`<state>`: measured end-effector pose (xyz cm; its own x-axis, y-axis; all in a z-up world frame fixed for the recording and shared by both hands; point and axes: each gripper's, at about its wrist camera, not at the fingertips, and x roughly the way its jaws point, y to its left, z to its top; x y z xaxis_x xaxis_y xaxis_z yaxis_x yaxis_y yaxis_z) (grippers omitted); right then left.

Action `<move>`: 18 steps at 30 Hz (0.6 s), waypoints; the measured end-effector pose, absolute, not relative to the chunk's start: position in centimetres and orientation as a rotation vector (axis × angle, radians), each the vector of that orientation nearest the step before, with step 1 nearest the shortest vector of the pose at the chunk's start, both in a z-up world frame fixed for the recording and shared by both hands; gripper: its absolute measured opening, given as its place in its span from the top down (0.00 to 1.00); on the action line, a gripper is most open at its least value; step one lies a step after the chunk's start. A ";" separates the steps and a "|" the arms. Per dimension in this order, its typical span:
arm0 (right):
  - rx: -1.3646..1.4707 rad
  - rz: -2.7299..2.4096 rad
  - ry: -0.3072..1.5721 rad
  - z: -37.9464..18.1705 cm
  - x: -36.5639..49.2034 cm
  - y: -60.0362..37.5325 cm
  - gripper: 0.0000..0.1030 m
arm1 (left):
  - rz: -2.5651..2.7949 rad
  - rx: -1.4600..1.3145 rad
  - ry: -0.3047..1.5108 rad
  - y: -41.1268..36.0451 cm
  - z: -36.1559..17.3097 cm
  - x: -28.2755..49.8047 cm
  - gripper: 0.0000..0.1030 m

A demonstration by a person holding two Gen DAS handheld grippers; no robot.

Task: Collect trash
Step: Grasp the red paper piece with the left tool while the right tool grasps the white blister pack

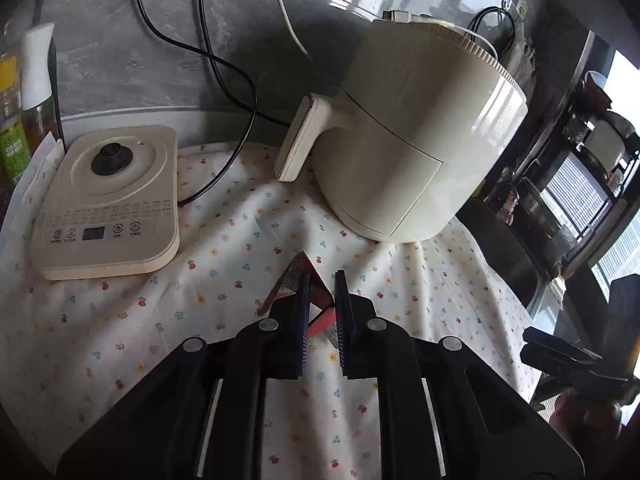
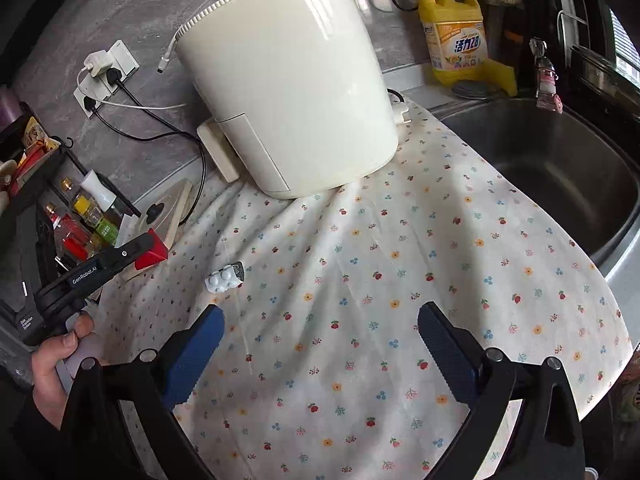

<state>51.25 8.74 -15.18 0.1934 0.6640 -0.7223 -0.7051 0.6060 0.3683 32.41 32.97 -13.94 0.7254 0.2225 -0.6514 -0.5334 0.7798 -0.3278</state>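
The left tongs (image 1: 322, 312) are pinching a red wrapper (image 1: 298, 280), a crumpled scrap of packaging, low in the middle of the left wrist view; the blue pads are standing narrow with the wrapper caught between them, and it is hanging clear of the flowered cloth (image 1: 224, 248) rather than lying on it. In the right wrist view the same tongs are reaching in from the left edge with the red scrap at their tip, just in front of the kettle base (image 1: 108, 200). So one piece of trash is looking picked up but not yet dropped anywhere; no bin or bag is showing in either view, so I cannot tell where it is going. The right tongs (image 2: 320, 344) are standing wide and are holding nothing, hovering over the cloth at the bottom of their own view. What is left, as far as I can judge, is a small white blister pack (image 2: 224, 278) that is lying on the cloth left of centre in the right wrist view, near the left tongs and well apart from the right ones. The air fryer (image 2: 288, 80) at the top, the yellow detergent bottle (image 2: 456, 36) at the upper right, the sink (image 2: 560, 168) at the right and the bottles (image 2: 80, 224) at the left edge are sitting where they belong on the counter (image 2: 420, 92) and are not reading as trash. I am reckoning the job roughly half done.
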 end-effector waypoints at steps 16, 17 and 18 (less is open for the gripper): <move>-0.327 1.165 1.055 -19.1 49.0 23.9 0.15 | 0.727 -0.635 0.590 34.0 -14.1 21.1 0.88; -0.340 1.154 1.063 -19.6 49.0 24.4 0.16 | 0.735 -0.638 0.584 34.0 -14.0 20.6 0.88; -0.359 1.143 1.080 -20.2 49.1 24.9 0.29 | 0.743 -0.643 0.577 34.1 -13.9 20.2 0.88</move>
